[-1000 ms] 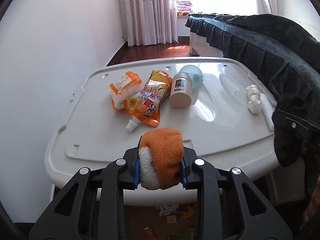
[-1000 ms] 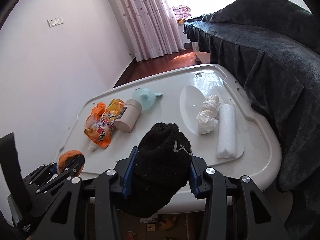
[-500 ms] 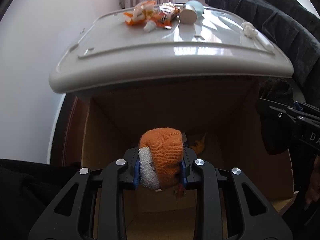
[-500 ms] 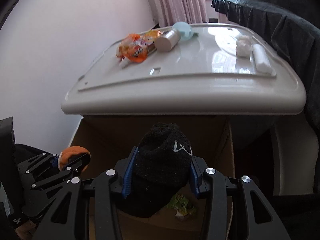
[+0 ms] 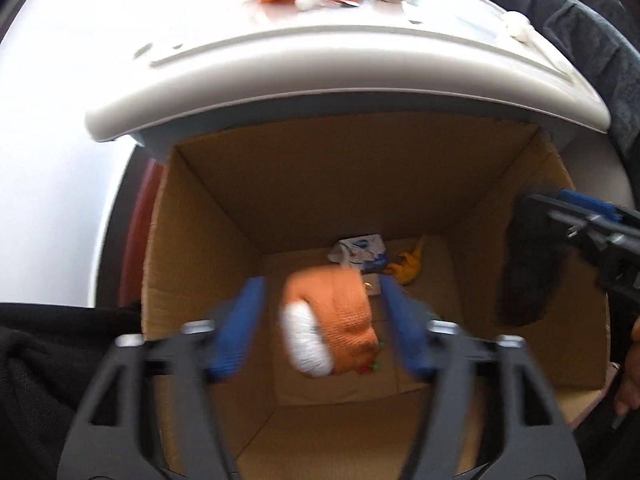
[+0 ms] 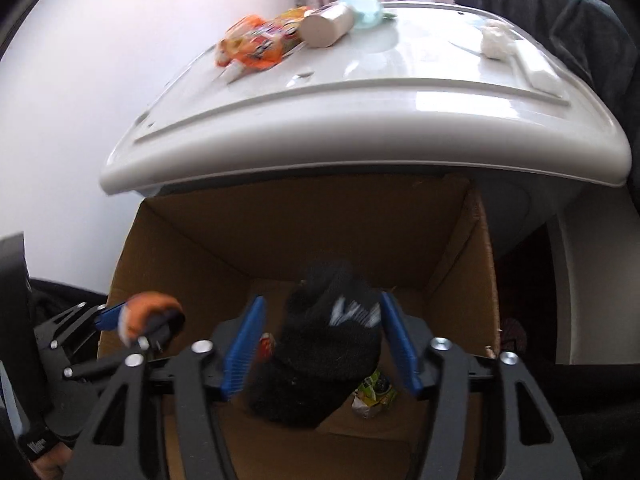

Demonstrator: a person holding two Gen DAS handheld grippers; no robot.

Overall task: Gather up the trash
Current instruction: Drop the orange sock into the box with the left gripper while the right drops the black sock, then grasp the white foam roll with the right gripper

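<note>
Both grippers hang over an open cardboard box (image 5: 360, 168) (image 6: 304, 220) that stands under the white table's front edge. My left gripper (image 5: 324, 320) is open, and the orange-and-white sock (image 5: 332, 320) is loose between its blue pads, blurred and free of them. My right gripper (image 6: 320, 344) is open too, and the black sock (image 6: 324, 344) drops between its spread pads. The left gripper with the orange sock (image 6: 148, 312) shows at the left of the right wrist view. The black sock (image 5: 528, 272) shows at the right of the left wrist view.
The box floor holds a white-and-blue wrapper (image 5: 360, 254), a yellow scrap (image 5: 408, 266) and a green packet (image 6: 372, 394). On the white table (image 6: 400, 128) lie orange snack packs (image 6: 256, 46), a beige bottle (image 6: 326, 28), a teal funnel (image 6: 362, 10) and crumpled tissue (image 6: 494, 40). Dark bedding (image 6: 560, 8) is at right.
Both grippers went from shut on their socks to open. The orange sock and the black sock have come loose over the box. Both views tilted further down into the box.
</note>
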